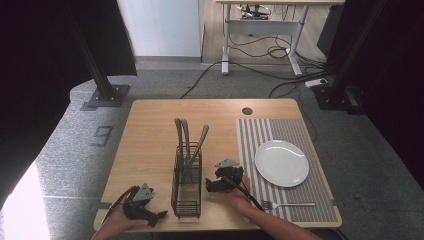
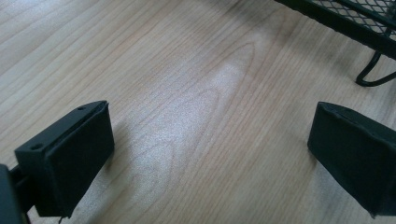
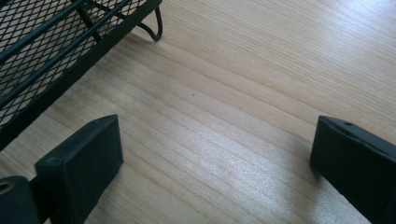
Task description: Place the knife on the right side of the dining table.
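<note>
At the near edge of the table [image 1: 150,130], the high view shows a hand holding the left gripper [image 1: 150,218] just left of the black mesh caddy [image 1: 186,192], and the other hand holding the right gripper [image 1: 214,186] just right of it. Neither touches the caddy. A fork [image 1: 287,204] lies flat on the near strip of the striped placemat [image 1: 260,132], beside the right hand and apart from its gripper.

The left gripper view adds what the high view cannot resolve: the jaws stand wide apart with bare wood grain between them, holding nothing, and a corner of the caddy with one looped wire foot [image 2: 373,74] sits at the upper right. The right gripper view likewise shows wide-open, empty jaws over bare table, with the caddy's mesh wall [image 3: 42,51] and a foot at the upper left.

Farther in, the high view alone gives the caddy's contents: three utensil handles [image 1: 186,135] rising from it and leaning. Past the fork, a white plate [image 1: 281,163] rests on the placemat. Beyond the table's far edge lie grey carpet [image 1: 165,82], cables and a desk's legs [image 1: 227,45].
</note>
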The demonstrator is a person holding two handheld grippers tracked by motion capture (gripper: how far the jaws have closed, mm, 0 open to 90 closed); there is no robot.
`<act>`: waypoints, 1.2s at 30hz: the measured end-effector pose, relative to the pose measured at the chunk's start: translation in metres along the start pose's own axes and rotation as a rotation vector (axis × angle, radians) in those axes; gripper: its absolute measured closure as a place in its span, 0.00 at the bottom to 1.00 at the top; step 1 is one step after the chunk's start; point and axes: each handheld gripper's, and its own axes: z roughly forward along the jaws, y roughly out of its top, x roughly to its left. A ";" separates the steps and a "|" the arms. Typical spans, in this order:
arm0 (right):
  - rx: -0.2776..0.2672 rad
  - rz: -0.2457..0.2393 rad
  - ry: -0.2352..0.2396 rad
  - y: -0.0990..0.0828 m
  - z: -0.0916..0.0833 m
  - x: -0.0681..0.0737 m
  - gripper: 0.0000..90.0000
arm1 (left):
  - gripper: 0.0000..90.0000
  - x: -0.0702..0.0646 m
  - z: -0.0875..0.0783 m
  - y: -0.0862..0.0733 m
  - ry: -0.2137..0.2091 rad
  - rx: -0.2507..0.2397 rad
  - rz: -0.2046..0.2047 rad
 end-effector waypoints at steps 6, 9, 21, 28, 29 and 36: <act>-0.020 0.000 0.024 0.000 -0.002 0.002 0.13 | 0.00 0.000 0.000 0.000 0.000 0.000 0.001; -0.024 0.029 0.052 0.003 -0.008 0.002 0.14 | 0.00 0.000 0.000 0.000 0.000 0.000 0.000; -0.094 0.051 0.142 0.018 -0.035 -0.016 0.20 | 0.00 0.000 0.000 0.000 0.001 0.000 0.000; -0.161 0.066 0.159 0.028 -0.052 -0.028 0.20 | 0.00 0.000 0.000 0.000 0.001 0.000 -0.001; -0.163 0.067 0.162 0.029 -0.054 -0.029 0.20 | 0.00 0.000 0.000 0.000 0.001 0.000 -0.001; -0.191 0.058 0.172 0.037 -0.061 -0.034 0.20 | 0.00 0.000 0.000 0.000 0.001 0.000 0.000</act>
